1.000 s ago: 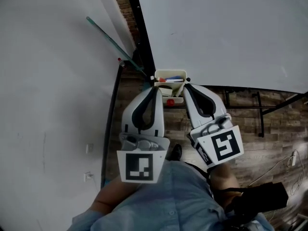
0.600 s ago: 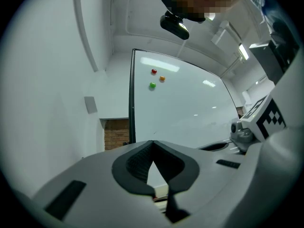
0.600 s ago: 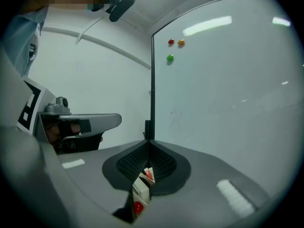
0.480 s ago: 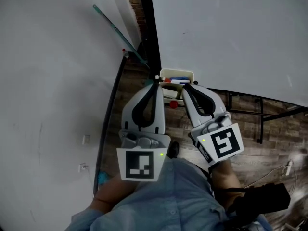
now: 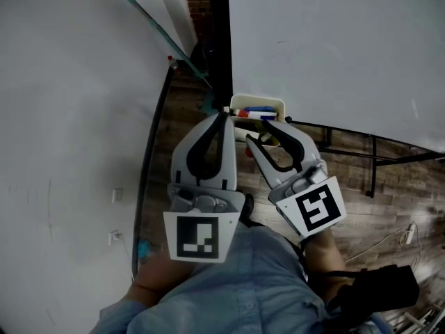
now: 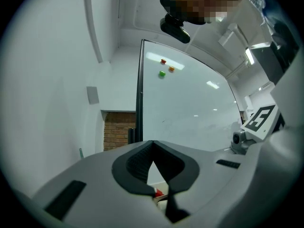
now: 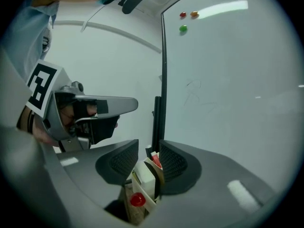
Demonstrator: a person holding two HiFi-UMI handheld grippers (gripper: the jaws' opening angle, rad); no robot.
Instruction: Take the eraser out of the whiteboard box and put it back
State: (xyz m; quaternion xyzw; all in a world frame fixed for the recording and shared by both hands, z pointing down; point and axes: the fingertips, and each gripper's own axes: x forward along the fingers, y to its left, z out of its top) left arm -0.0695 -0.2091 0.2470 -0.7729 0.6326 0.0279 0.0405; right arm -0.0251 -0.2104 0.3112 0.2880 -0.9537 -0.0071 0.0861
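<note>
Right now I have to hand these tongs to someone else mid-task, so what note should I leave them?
Grip: left tongs shut, empty, tips beside the whiteboard box; right tongs have just been opening, nothing pinched, aimed at the box.
Things: the box hangs at the lower corner of the whiteboard; what looks like the eraser stands inside, in line between the right jaws.
Done: the approach only, as far as shows.
Left: grip the eraser, lift it out, put it back.
</note>
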